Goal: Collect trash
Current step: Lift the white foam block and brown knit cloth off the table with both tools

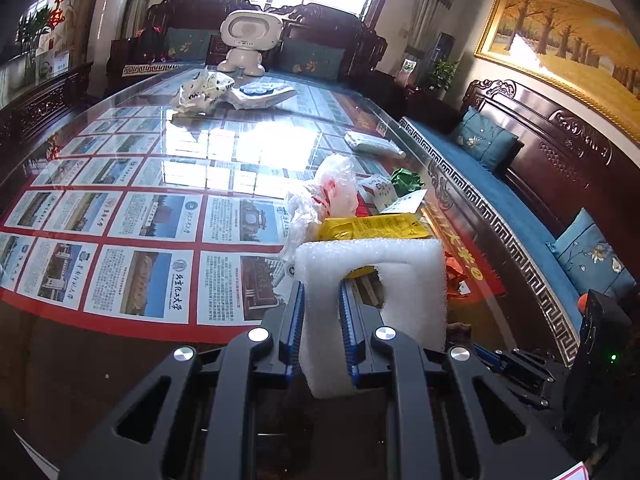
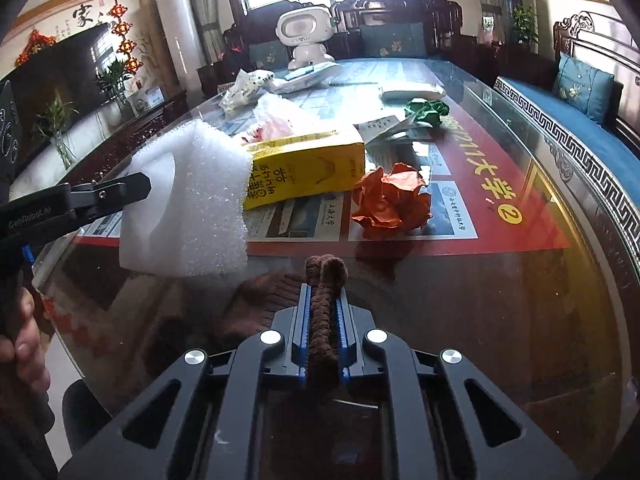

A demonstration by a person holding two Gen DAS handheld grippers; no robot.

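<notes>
- At the left edge of the right wrist view, a bare hand (image 2: 18, 332) grips the handle of the left gripper (image 1: 320, 280), which reaches in from the side.
- The left gripper's blue-padded fingers (image 1: 295, 312) are clenched on one leg of a white foam block (image 1: 372, 280), an arch-shaped packing piece held up above the glass table (image 1: 140, 360).
- Seen from the right wrist, the same foam block (image 2: 192, 200) hangs just in front of the near table edge, hiding part of the box behind it.
- Behind the foam lies a yellow carton (image 2: 308, 168) on its side, printed with Korean lettering; in the left wrist view only its top (image 1: 372, 226) shows above the foam.
- Just behind the carton sits a crumpled clear plastic bag (image 1: 332, 188) with red print.
- Near the middle of the right wrist view, the right gripper (image 2: 323, 284) has its fingers (image 2: 301, 320) closed tight on a brown fuzzy strip (image 2: 322, 312) that stands up between them, its curled end poking past the tips.
- Right of the carton, a crumpled orange paper ball (image 2: 390, 202) rests on the table, apart from both grippers.
- Farther back and right lie white paper slips (image 2: 384, 126) and a crumpled green wrapper (image 2: 426, 110).
- At the far end stands a white toy robot (image 2: 306, 36), with more white bags near it.
- A blue-cushioned wooden sofa (image 2: 560, 112) runs along the table's right side.
</notes>
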